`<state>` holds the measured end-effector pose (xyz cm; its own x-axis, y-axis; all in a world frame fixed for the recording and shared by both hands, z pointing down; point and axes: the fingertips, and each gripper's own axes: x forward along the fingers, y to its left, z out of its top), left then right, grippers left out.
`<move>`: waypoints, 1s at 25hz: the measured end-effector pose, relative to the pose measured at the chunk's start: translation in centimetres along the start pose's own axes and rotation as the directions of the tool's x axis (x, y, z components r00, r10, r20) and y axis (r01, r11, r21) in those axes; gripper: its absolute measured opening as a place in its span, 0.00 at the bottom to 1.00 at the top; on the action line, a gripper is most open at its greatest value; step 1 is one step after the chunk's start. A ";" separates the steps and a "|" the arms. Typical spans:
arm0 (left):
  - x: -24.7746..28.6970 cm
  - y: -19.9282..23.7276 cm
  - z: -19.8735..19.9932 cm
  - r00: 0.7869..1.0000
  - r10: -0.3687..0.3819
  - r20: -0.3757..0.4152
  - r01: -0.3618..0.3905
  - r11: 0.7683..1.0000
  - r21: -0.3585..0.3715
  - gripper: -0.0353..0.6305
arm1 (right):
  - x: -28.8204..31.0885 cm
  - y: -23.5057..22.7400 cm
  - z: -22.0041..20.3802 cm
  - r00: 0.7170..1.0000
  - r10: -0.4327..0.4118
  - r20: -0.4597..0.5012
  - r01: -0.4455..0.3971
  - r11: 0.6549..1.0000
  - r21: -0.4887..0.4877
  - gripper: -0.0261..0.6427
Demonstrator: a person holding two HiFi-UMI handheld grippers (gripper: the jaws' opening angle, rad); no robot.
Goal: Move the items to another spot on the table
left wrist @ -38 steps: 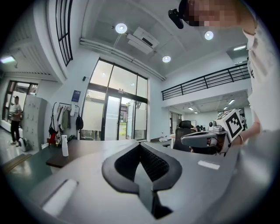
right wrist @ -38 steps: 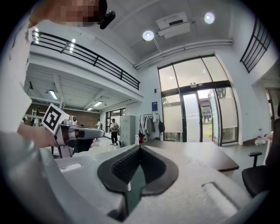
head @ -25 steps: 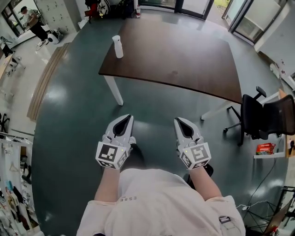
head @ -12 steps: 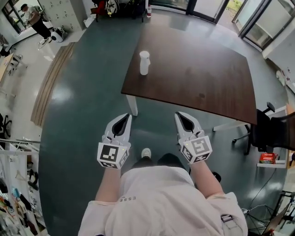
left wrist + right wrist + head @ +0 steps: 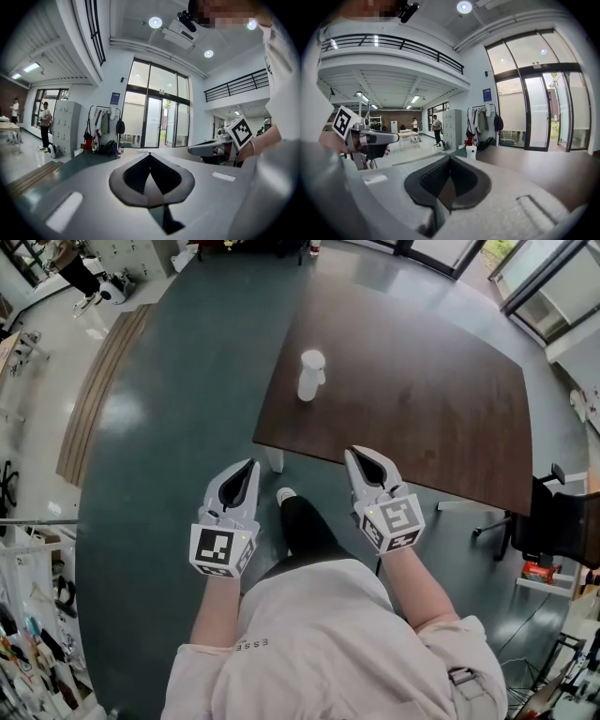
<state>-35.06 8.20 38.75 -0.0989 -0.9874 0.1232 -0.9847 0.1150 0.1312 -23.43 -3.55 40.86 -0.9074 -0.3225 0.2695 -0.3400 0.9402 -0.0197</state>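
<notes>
The big green floor [image 5: 169,456] lies under a dark brown counter [image 5: 422,399]. The left hand-held gripper [image 5: 246,468] and the right hand-held gripper [image 5: 354,456] are both pinched tight with nothing in them, just in front of the counter's near edge. A small white bottle [image 5: 309,376] stands up straight on the counter near its left corner. It is tall and round with a wider top.

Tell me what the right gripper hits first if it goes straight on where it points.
Likely the white bottle on the brown table, almost dead ahead of the right gripper; held lower, it would meet the table's near edge first.
</notes>
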 end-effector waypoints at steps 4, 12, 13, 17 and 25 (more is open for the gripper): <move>4.2 1.5 0.2 0.999 -0.034 0.008 0.034 0.999 -0.012 0.08 | 4.9 -2.4 -1.3 0.999 0.005 -0.040 -0.005 1.000 0.008 0.03; 13.2 6.4 -2.4 0.994 -0.033 -0.100 0.029 0.999 -0.042 0.08 | 14.6 -6.1 -6.3 0.981 0.034 -0.188 -0.026 0.999 0.045 0.37; 13.9 6.5 -3.0 0.993 -0.040 -0.111 0.035 0.998 -0.049 0.08 | 15.4 -6.1 -7.2 0.978 0.042 -0.206 -0.033 0.998 0.045 0.40; 15.7 7.5 -6.1 0.988 -0.046 -0.146 0.035 0.996 -0.079 0.08 | 18.0 -6.5 -9.0 0.977 0.048 -0.207 -0.037 0.998 0.057 0.50; 17.3 10.6 -11.1 0.985 -0.026 -0.170 0.010 0.996 -0.092 0.08 | 23.9 -7.6 -8.7 0.997 0.050 -0.058 -0.049 0.999 0.022 0.59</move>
<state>-45.60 -6.45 53.17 -0.0477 -0.9572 0.2853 -0.9682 0.1145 0.2224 -40.42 -17.43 55.87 -0.9075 -0.2683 0.3232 -0.3009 0.9521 -0.0544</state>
